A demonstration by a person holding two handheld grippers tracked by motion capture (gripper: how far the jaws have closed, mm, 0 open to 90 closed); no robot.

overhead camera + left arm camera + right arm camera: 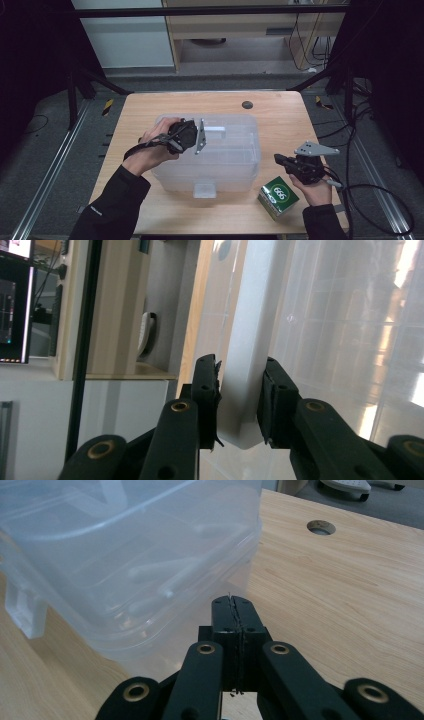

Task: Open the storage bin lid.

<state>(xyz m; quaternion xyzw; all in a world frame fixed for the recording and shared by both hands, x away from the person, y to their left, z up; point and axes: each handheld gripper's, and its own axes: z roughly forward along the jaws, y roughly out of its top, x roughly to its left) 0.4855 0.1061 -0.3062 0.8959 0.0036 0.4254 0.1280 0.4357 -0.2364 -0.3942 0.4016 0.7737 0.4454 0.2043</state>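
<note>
The left gripper [192, 136] sits at the far left corner of the clear plastic bin [235, 160], its jaws pressed from both sides on a white latch [239, 390] on the bin's wall; in the left gripper view the pads squeeze that upright white piece, with the frosted wall beside it. The person's left hand [150, 150] wraps the gripper's body, and a dark sleeve [112, 205] runs off toward the table's near edge.

The right gripper [278, 159] hangs just off the bin's right side, near the table's right edge, its jaws brought fully together with nothing between them; in the right gripper view the two pads meet in a thin seam, pointing at the bin's rounded corner. The right hand [312, 187] holds it above the wood.

The bin stands in the middle of the wooden table [150, 107], with another small latch [204, 190] on its near wall. A green box [278, 196] lies near the table's near right corner, just beside the right hand. A round hole [247, 105] marks the table close to its far edge.
</note>
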